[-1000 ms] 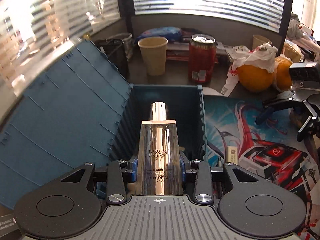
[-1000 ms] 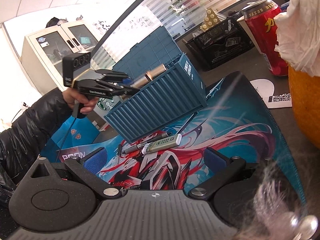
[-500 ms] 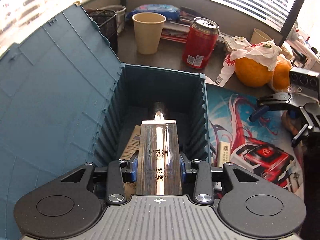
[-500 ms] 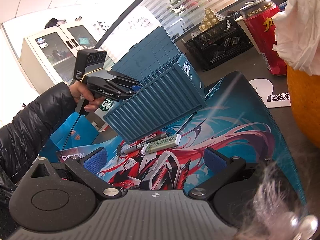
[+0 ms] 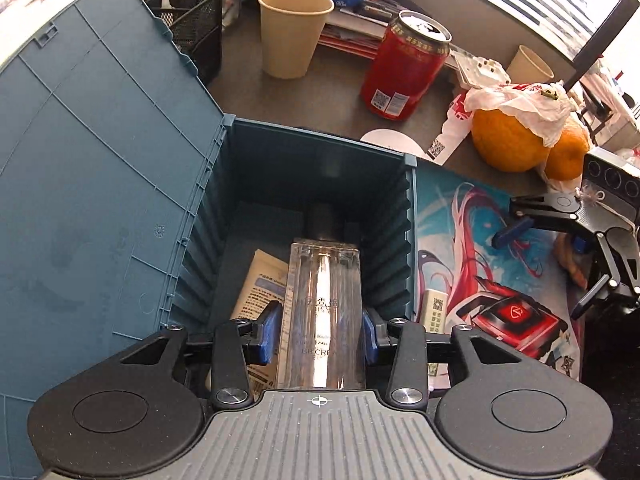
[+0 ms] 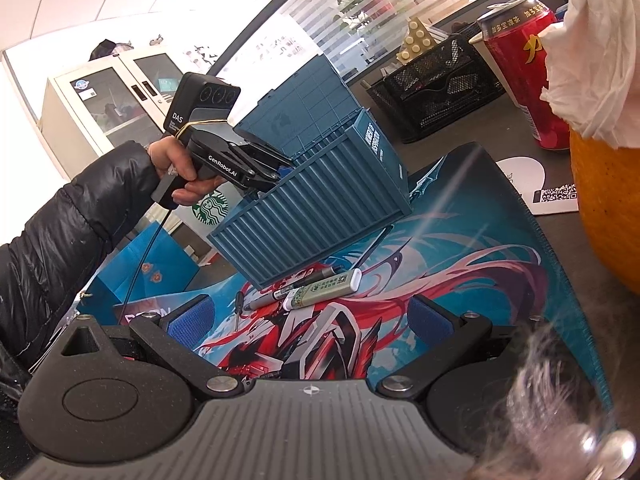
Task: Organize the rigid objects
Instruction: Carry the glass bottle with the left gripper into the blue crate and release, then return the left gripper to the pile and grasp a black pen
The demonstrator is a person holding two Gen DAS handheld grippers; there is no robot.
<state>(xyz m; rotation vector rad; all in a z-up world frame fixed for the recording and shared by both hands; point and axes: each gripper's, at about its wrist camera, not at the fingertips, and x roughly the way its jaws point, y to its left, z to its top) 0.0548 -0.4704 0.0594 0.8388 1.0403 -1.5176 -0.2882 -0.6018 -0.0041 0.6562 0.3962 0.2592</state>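
Lid (image 5: 92, 184) of the blue crate (image 5: 404, 240) stands open at far left, a black mesh basket (image 5: 192, 20) behind it. Left gripper (image 5: 320, 334) points down into the crate; its jaws are opening, with the clear BB cream bottle (image 5: 322, 312) between the blue pads, the left pad standing slightly off it. A paper leaflet (image 5: 260, 288) lies on the crate floor beneath. Behind stand a paper cup (image 5: 294, 32) and a red can (image 5: 404, 68); oranges (image 5: 508, 144) sit further right. A white tube (image 6: 322, 290) and pens (image 6: 280, 292) lie on the printed mat (image 6: 460, 272) beside the crate. Right gripper (image 6: 310, 316) hovers wide open, empty.
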